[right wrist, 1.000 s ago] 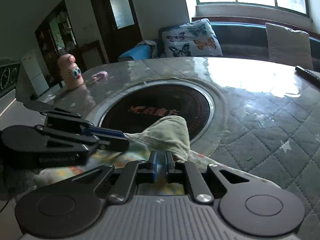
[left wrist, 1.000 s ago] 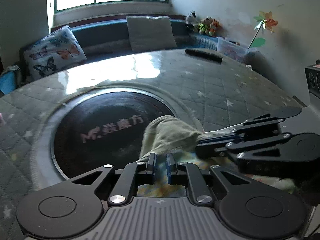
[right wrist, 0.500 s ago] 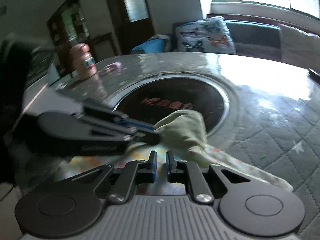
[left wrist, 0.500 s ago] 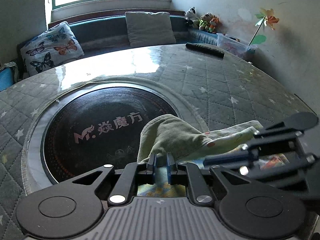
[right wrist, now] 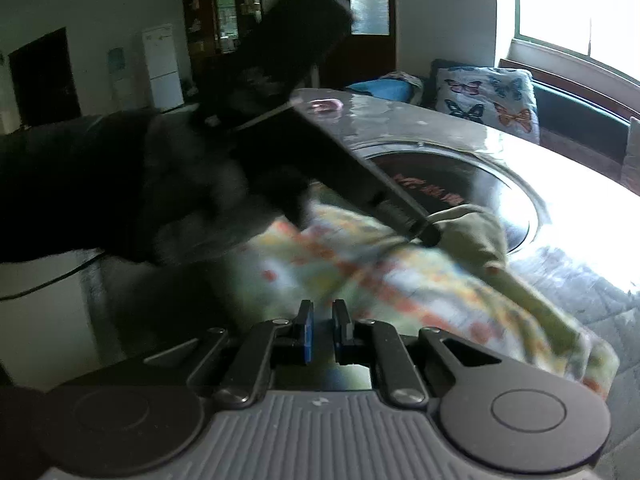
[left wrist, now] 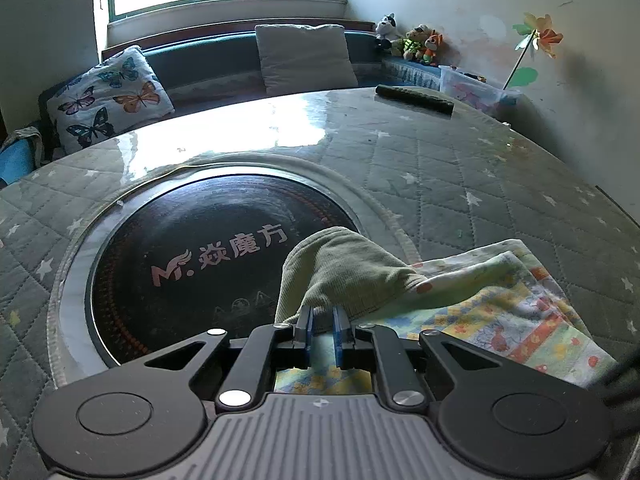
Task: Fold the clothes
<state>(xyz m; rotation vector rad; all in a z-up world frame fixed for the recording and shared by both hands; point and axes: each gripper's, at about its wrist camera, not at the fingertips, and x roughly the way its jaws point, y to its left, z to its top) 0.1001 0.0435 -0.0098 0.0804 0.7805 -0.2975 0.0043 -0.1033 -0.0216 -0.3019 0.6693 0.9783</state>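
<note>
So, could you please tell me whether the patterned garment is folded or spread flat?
Folded over: the patterned garment shows stacked layers at its right edge, with its green cuff lifted.

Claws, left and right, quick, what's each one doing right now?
Left claw: closed on the green cloth.
Right claw: nearly closed; whether it grips the patterned cloth cannot be told.

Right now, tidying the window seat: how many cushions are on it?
2: a butterfly-print cushion at the left end, and a plain grey cushion in the middle below the window. Others may be hidden.
</note>
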